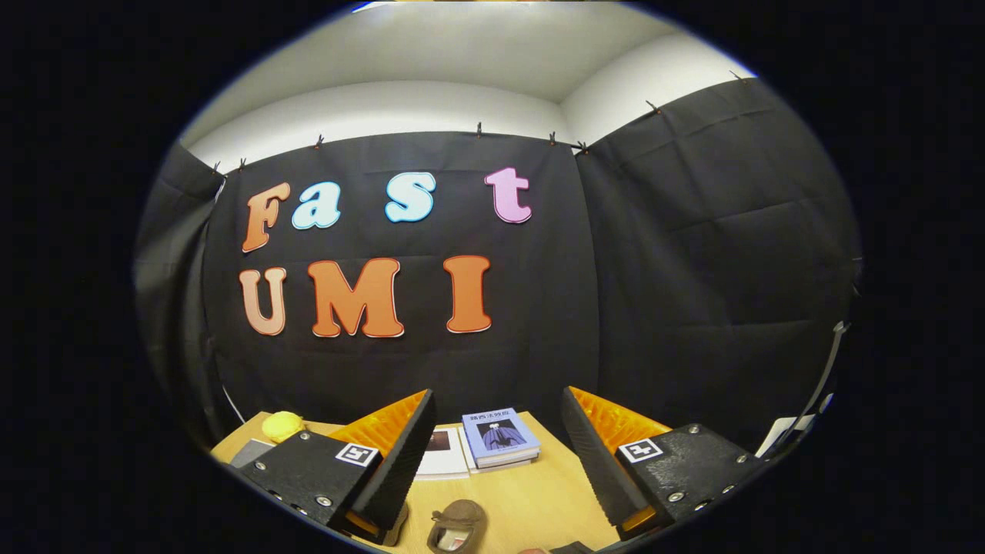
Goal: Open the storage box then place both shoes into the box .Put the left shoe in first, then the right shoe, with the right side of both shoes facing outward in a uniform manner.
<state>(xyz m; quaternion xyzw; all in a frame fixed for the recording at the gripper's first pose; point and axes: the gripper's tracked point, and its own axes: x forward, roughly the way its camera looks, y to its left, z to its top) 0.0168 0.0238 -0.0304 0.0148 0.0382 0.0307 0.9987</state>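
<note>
My gripper (496,431) is held high over a wooden table (531,500) and is open, with a wide gap and nothing between its fingers. Low down between the fingers lies a small brown shoe (455,525), its opening facing up. A second shoe-like shape peeks out under the left finger, mostly hidden. The storage box is hidden from me.
A stack of books with a blue cover (500,438) lies beyond the fingers at the table's far edge, next to a white book (440,455). A yellow soft object (282,425) and a grey flat item (252,452) sit far left. Black cloth walls close the booth.
</note>
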